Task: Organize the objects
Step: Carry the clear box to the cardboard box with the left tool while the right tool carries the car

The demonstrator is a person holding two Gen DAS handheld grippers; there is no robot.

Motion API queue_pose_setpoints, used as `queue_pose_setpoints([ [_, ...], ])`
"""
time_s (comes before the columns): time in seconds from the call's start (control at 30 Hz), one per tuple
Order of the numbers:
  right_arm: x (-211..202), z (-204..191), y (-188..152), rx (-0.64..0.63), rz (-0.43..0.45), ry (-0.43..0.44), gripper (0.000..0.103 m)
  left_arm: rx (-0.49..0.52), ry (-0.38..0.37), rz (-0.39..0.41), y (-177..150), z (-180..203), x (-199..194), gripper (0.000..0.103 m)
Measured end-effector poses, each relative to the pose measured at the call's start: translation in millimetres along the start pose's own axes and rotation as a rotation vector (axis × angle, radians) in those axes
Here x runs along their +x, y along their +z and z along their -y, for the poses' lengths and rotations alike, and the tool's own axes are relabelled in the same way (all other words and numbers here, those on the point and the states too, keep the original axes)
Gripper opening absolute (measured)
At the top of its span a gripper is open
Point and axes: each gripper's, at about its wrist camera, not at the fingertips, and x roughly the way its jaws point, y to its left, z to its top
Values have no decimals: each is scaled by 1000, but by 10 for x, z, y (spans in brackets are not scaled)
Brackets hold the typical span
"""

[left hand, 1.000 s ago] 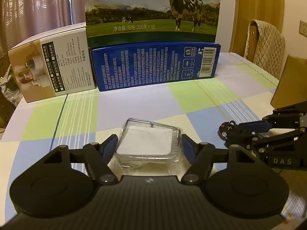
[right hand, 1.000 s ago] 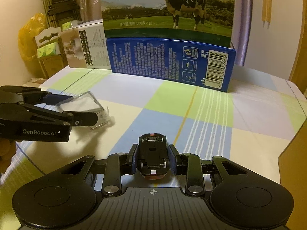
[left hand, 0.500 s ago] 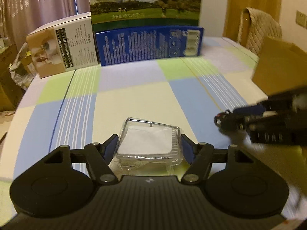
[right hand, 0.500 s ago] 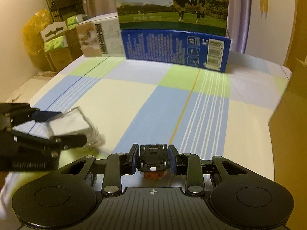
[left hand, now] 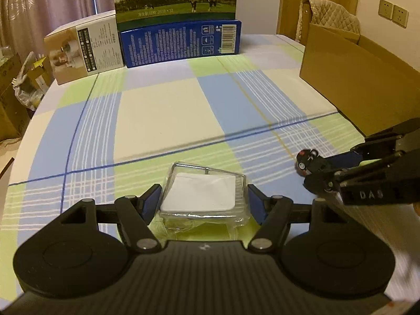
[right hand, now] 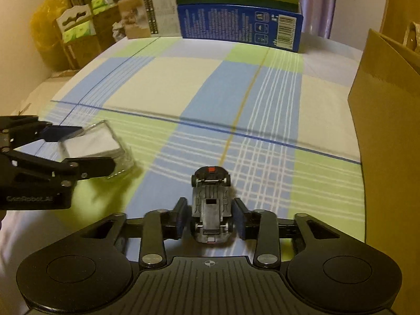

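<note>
Beside the right gripper [right hand: 211,216], a cardboard box [right hand: 391,120] stands near.

Clear case [left hand: 202,195]: transparent plastic, white square insert inside, lying flat, slightly skewed, held above the checked cloth [left hand: 168,120]. Toy car [right hand: 212,204]: small, dark, belly-up with grey chassis and wheels showing, red end pointing away, also above the cloth, to the case's right.
</note>
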Motion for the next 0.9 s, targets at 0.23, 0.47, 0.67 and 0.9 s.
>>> queue_pose_setpoints([
  [0.23, 71, 90, 92, 51, 3, 23, 41, 4, -8, -1, -23, 9, 39, 65],
  [0.47, 109, 32, 145, -19, -16, 3, 41, 6, -9, 0, -9, 2, 60, 71],
  [0.67, 119, -19, 137, -36, -28, 1, 28, 2, -15, -2, 2, 9, 72, 77],
  [0.9, 87, 11, 149, 17, -13, 10, 28, 3, -17, -9, 15, 17, 118, 79],
])
